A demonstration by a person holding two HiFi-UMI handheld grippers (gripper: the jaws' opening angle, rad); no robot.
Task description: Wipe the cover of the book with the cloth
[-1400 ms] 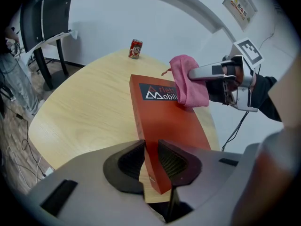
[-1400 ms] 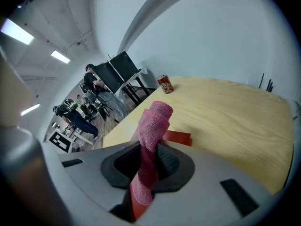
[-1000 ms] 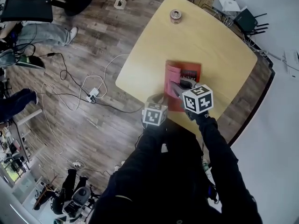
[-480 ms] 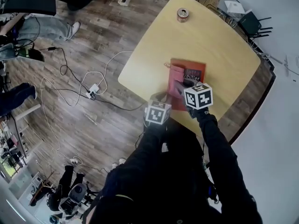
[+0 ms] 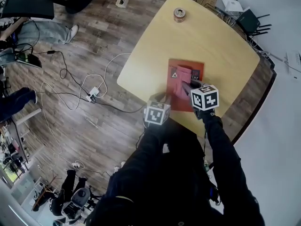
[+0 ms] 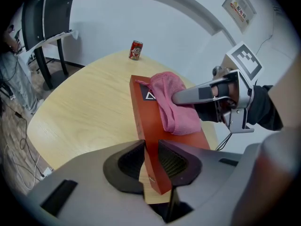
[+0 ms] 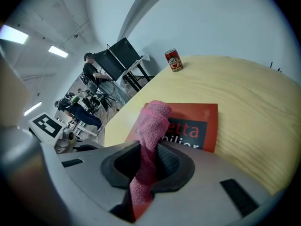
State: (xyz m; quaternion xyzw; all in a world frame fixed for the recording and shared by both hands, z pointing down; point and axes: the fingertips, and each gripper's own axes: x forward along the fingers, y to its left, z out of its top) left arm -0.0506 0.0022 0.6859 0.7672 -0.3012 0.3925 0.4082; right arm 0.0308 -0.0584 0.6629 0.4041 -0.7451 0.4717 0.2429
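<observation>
A red book (image 5: 186, 68) (image 6: 151, 126) (image 7: 208, 121) lies flat on the round wooden table (image 5: 207, 36), near its front edge. My left gripper (image 5: 160, 102) (image 6: 151, 160) is shut on the book's near corner. A pink cloth (image 5: 182, 81) (image 6: 171, 105) (image 7: 149, 140) rests on the cover, and my right gripper (image 5: 188, 86) (image 7: 150, 161) is shut on it, pressing it to the middle of the book.
A red drink can (image 5: 178, 14) (image 6: 135, 50) (image 7: 173, 60) stands at the table's far side. Cables and a power strip (image 5: 94, 93) lie on the wood floor to the left. People (image 7: 89, 69) sit at desks beyond the table.
The right gripper has slid the cloth to the right across the cover, baring a white triangle mark at the book's left. The left gripper keeps its hold.
</observation>
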